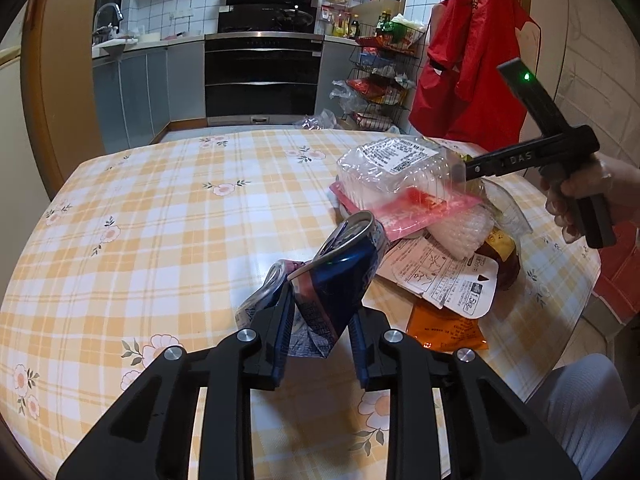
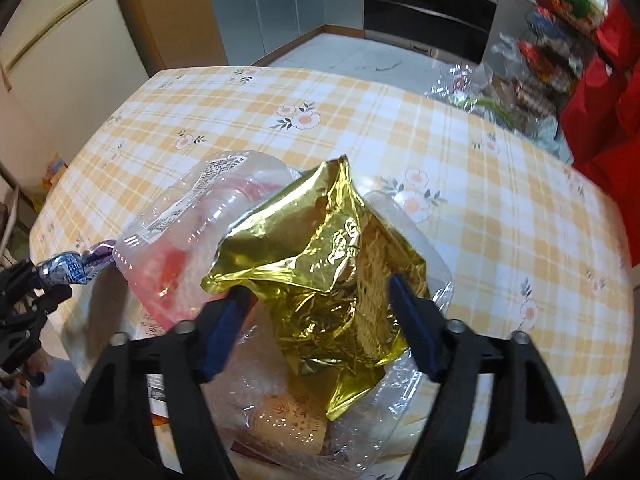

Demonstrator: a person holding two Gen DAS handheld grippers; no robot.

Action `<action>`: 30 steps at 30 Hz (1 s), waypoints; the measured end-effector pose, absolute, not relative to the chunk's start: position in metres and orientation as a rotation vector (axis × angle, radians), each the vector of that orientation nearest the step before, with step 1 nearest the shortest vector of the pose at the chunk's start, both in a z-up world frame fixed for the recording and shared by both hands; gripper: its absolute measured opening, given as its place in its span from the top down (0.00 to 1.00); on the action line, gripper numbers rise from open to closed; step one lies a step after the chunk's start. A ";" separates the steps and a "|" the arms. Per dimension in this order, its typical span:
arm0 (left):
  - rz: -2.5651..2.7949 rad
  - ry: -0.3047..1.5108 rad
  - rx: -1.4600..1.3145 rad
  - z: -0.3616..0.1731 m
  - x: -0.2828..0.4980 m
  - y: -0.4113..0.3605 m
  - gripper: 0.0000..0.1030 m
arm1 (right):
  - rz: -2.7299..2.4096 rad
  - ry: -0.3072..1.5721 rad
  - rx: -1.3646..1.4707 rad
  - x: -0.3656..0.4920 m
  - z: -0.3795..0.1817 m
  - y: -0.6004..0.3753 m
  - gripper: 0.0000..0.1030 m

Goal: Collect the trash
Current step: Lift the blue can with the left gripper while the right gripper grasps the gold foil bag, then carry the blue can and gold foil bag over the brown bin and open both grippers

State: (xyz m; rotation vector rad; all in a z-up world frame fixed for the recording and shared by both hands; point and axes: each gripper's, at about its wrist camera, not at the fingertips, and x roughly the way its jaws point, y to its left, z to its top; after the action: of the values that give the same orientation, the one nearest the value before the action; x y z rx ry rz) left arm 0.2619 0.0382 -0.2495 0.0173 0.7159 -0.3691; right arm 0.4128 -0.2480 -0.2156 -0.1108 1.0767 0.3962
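Note:
My left gripper (image 1: 318, 322) is shut on a crushed blue drink can (image 1: 340, 276), which it holds tilted above the yellow checked tablecloth (image 1: 160, 200). To its right is a trash pile: a clear plastic box (image 1: 384, 168), a pink pack (image 1: 420, 208), a printed white wrapper (image 1: 448, 276) and an orange packet (image 1: 444, 328). My right gripper (image 2: 318, 296) points down at the pile, a finger on each side of a crumpled gold foil wrapper (image 2: 312, 248). The foil does not look squeezed. The can (image 2: 76, 270) shows at the left edge of the right wrist view.
A gloved hand (image 1: 576, 196) holds the right tool at the table's right side. Beyond the table are a black oven (image 1: 264, 76), a wire rack of snack bags (image 1: 380, 80), loose plastic bags (image 2: 464, 76) on the floor and a hanging red garment (image 1: 472, 60).

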 end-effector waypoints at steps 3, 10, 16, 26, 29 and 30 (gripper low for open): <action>-0.368 0.701 0.015 -0.244 0.260 0.039 0.76 | 0.404 1.072 -0.047 0.411 -0.211 -0.256 0.57; -0.369 0.667 0.010 -0.231 0.256 0.038 0.76 | 0.402 0.997 -0.017 0.400 -0.187 -0.268 0.65; -0.378 0.641 0.013 -0.217 0.248 0.033 0.76 | 0.382 0.923 -0.009 0.387 -0.165 -0.277 0.65; -0.388 0.595 -0.004 -0.186 0.220 0.032 0.76 | 0.425 0.840 0.041 0.339 -0.130 -0.285 0.65; -0.387 0.593 -0.014 -0.178 0.207 0.032 0.76 | 0.439 0.819 0.045 0.318 -0.123 -0.284 0.65; -0.386 0.593 -0.017 -0.175 0.202 0.031 0.76 | 0.445 0.809 0.047 0.308 -0.120 -0.283 0.65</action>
State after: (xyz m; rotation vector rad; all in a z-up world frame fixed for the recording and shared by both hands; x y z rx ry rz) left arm 0.2022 0.0314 -0.1751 -0.0167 0.5927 -0.3862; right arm 0.3076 -0.2830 -0.1204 0.0472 0.8094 0.4451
